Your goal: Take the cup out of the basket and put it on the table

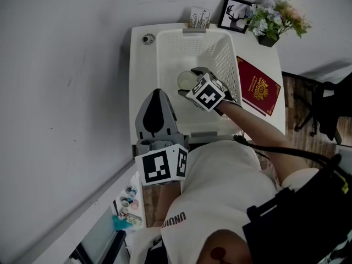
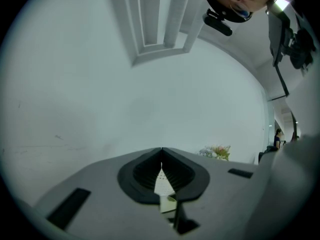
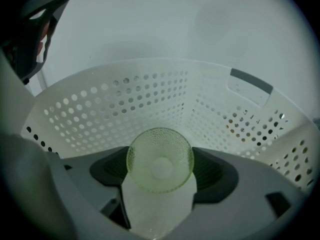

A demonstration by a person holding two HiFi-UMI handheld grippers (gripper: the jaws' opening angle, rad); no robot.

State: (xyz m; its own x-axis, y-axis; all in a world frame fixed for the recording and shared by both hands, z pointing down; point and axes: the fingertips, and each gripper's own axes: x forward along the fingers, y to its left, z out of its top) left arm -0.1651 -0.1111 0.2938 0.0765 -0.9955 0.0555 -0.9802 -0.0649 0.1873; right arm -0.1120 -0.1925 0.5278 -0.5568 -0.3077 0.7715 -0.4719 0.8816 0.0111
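A white perforated basket (image 1: pixel 166 48) stands on the white table (image 1: pixel 141 81). Inside it, my right gripper (image 1: pixel 192 84) is shut on a pale green dimpled glass cup (image 1: pixel 186 80). In the right gripper view the cup (image 3: pixel 160 156) sits squarely between the dark pads (image 3: pixel 107 170), its round base facing the camera, with the basket wall (image 3: pixel 100 114) behind it. My left gripper (image 1: pixel 158 94) is held above the table's near left part, outside the basket. Its jaws meet at the tip with nothing between them, and in the left gripper view it (image 2: pixel 161 150) points at a bare wall.
A dark red book (image 1: pixel 258 87) lies on the table right of the basket. At the far edge stand a framed deer picture (image 1: pixel 235 14), a flower pot (image 1: pixel 273 16) and a card holder (image 1: pixel 198 19). A small round object (image 1: pixel 148 38) sits at the far left corner. Small paint pots (image 1: pixel 129 205) are at lower left.
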